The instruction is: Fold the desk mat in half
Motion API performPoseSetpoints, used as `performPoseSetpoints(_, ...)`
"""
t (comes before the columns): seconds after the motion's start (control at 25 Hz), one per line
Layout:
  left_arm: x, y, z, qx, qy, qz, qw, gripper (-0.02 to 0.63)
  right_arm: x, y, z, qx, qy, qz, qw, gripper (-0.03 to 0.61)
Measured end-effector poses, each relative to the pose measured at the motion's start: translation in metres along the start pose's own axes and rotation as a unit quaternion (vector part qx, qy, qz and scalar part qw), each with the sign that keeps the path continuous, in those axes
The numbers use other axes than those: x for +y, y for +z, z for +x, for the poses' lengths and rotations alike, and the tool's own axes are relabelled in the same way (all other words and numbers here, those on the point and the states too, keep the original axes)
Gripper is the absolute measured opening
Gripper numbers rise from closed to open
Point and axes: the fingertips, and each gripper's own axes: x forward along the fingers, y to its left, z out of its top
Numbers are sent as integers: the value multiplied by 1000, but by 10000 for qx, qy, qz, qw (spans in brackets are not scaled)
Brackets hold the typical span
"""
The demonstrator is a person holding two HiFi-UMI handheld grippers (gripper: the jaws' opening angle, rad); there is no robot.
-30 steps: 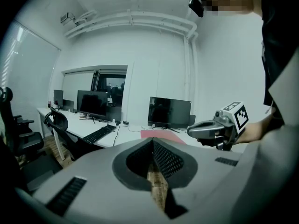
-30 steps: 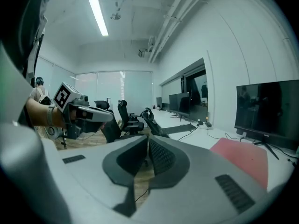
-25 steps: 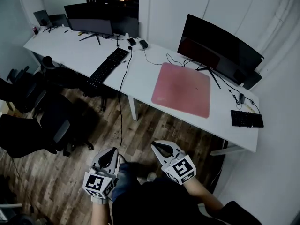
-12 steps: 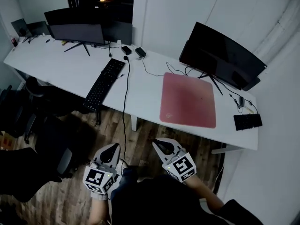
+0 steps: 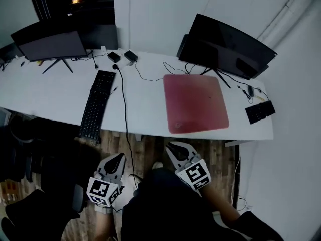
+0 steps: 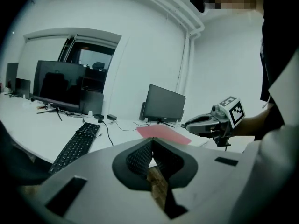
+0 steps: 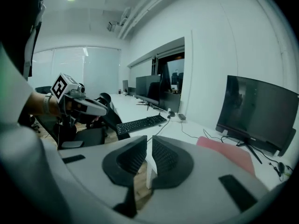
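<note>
While both grippers hang low in front of the person, short of the white desk [image 5: 145,92] and above the wood floor [image 5: 220,157], the left gripper [image 5: 119,158] has its jaws pressed together at the tips with nothing between them. The right gripper [image 5: 173,147], near it and slightly closer to the desk, has its jaws closed to a thin slit and is also empty. The pink desk mat [image 5: 194,103] lies flat and unfolded on the desk, ahead of the right gripper and well apart from it, its near edge close to the desk's front edge. Beyond the mat stands a dark curved monitor [image 5: 225,46]. A black keyboard [image 5: 95,107] lies ahead of the left gripper, slightly to its left, and a black cable [image 5: 124,119] runs off the desk between keyboard and mat. A small black keypad [image 5: 260,112] sits right of the mat, and a second monitor [image 5: 50,45] stands far ahead and left of the left gripper
</note>
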Motion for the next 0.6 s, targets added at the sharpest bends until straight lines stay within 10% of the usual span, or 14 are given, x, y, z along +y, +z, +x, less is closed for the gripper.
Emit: performPoseSetpoints(0.6, 6, 22, 191, 1084, -1021, 984, 9839, 9, -133, -78, 40, 683, -485, 1102, 9904, 65)
